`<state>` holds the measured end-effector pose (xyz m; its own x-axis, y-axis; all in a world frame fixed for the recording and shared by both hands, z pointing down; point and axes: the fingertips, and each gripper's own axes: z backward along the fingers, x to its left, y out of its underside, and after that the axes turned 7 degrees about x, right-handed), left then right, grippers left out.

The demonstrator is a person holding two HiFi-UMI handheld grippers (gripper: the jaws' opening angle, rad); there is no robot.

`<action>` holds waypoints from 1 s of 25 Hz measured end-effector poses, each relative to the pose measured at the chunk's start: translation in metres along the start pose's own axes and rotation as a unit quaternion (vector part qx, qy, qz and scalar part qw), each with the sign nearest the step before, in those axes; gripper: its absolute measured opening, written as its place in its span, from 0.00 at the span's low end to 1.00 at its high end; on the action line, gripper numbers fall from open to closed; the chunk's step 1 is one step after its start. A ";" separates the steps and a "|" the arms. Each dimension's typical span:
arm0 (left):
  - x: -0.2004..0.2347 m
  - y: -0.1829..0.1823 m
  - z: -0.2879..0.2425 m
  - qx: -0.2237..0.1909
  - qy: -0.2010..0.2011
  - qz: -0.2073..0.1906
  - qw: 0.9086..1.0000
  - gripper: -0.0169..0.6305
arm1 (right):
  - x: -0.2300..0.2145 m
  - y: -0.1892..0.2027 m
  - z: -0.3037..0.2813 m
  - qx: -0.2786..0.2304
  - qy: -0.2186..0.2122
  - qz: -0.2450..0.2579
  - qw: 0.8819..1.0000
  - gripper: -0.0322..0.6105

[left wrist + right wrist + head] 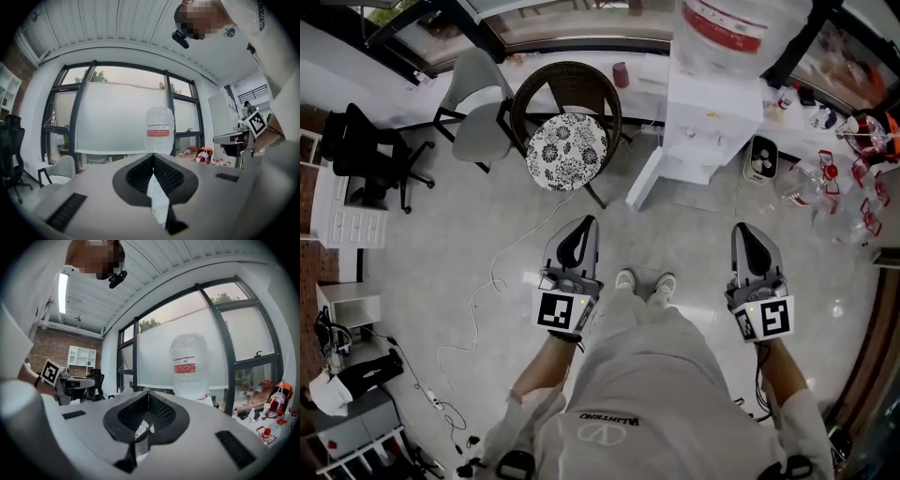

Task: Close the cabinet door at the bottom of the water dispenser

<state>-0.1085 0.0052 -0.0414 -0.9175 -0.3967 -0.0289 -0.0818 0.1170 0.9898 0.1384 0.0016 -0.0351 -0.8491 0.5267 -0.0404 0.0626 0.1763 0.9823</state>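
The flat white cabinet door (643, 180) is standing open at the foot of the tall white water dispenser (712, 117), jutting from its left front corner toward me and slanting down-left in the head view. Its free edge is lying ahead and slightly right of my left gripper (584, 225), well left of my right gripper (743, 232). I am holding both level, jaws pressed together on nothing. I am judging the left one nearer for the push.
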 end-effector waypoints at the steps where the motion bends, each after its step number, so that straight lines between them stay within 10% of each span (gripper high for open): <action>1: 0.000 0.002 -0.001 0.000 -0.001 0.001 1.000 0.04 | 0.002 0.000 -0.004 0.001 -0.006 0.003 1.000 0.08; 13: 0.011 0.047 -0.026 0.012 0.024 0.006 1.000 0.04 | 0.042 0.042 -0.059 -0.008 -0.017 0.048 0.999 0.08; 25: 0.012 0.322 -0.104 0.034 0.071 -0.034 0.996 0.04 | 0.051 0.266 -0.185 -0.070 -0.074 0.027 0.994 0.08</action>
<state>-0.1050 -0.0563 0.2920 -0.8450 -0.5301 -0.0707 -0.1727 0.1454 0.9742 0.0151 -0.0788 0.2585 -0.7591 0.6510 -0.0029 0.0237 0.0321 0.9992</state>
